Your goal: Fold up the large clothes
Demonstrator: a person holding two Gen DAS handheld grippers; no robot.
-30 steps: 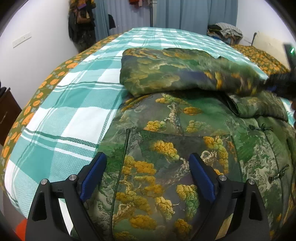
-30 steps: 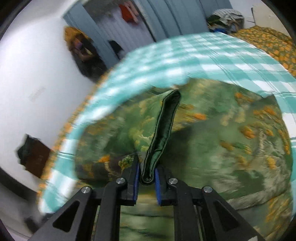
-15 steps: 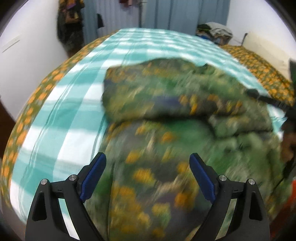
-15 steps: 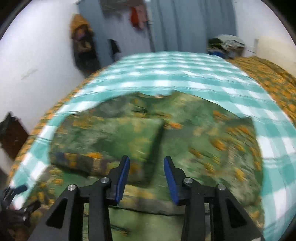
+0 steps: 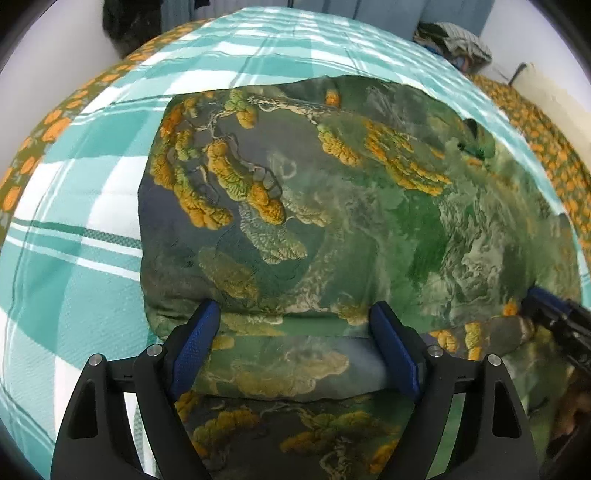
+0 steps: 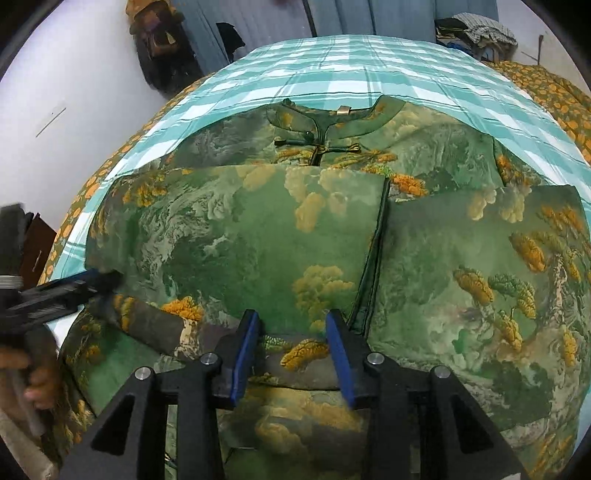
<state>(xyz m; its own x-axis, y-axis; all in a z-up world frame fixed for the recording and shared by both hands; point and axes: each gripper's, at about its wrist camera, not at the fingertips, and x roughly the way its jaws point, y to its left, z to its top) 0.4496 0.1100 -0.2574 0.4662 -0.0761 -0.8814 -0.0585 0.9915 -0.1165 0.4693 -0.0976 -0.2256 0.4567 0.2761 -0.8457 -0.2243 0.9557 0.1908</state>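
A large green padded jacket [image 5: 332, 206] with orange and yellow tree print lies on the bed, both sleeves folded across its front. In the right wrist view the jacket [image 6: 258, 236] shows its collar [image 6: 332, 118] at the far end. My left gripper [image 5: 293, 339] is open and empty, fingers low over the near folded edge. My right gripper [image 6: 291, 343] is open and empty, just above the near edge of the folded sleeve. The right gripper also shows in the left wrist view [image 5: 554, 314], and the left gripper in the right wrist view [image 6: 66, 291].
The bed has a teal and white plaid cover [image 5: 92, 184] with an orange flowered border [image 5: 55, 122]. A white wall [image 6: 74, 92] runs along the left. Curtains and hanging clothes [image 6: 155, 40] stand beyond the bed. A pile of clothes [image 6: 476, 33] sits far right.
My right gripper let go of the dark green sleeve edge it was pinching and opened. The sleeve now lies folded across the jacket. Both grippers have dropped low to the jacket's near edge.
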